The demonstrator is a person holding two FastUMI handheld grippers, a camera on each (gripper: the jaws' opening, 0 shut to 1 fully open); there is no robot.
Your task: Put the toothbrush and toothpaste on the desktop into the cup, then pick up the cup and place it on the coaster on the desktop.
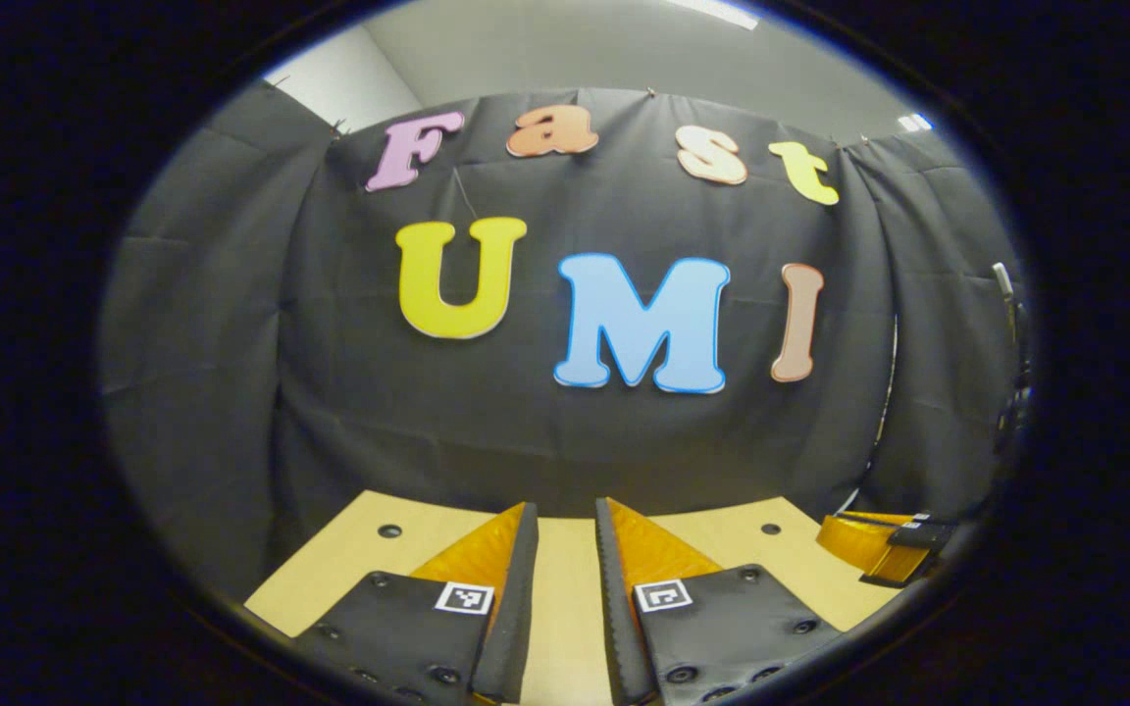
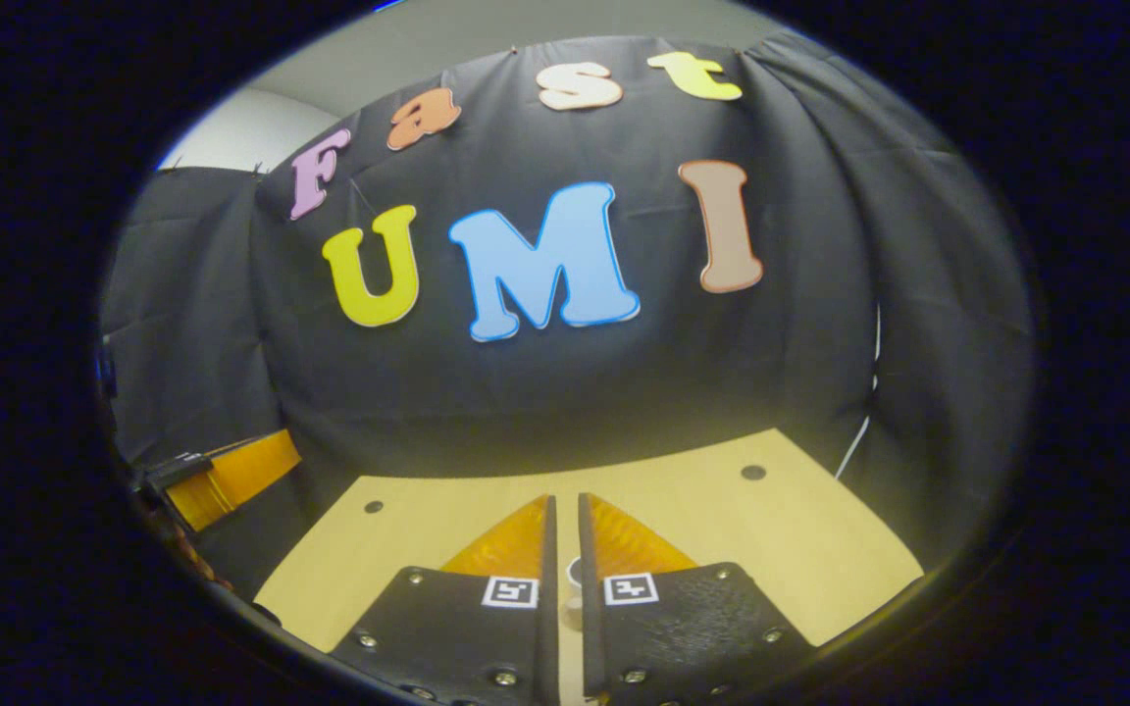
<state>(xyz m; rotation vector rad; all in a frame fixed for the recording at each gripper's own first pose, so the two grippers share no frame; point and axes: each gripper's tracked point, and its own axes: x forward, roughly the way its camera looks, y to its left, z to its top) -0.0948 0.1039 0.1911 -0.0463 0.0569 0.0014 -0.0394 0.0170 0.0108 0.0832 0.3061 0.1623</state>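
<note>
1. The black cloth booth wall point(image 1: 565, 422) is hanging behind everything in the left gripper view, and in the right gripper view point(image 2: 565, 392) too.
2. The pale wooden desktop with small dark round holes point(image 1: 565, 588) is lying below the wall in the left gripper view; it is also spreading under the fingers in the right gripper view point(image 2: 771, 529).
3. The left gripper point(image 1: 566, 525) is hovering over the desktop with its fingers standing apart, bare wood showing in the gap and nothing between them.
4. The right gripper point(image 2: 565, 510) is sitting over the desktop with its fingers drawn nearly together, leaving a thin slit; a small pale thing point(image 2: 573, 588) is showing low in that slit, but I cannot tell what it is or whether the fingers are pressing on it.
5. Each gripper is appearing at the edge of the other's view: right gripper point(image 1: 884, 549), left gripper point(image 2: 222, 480).
</note>
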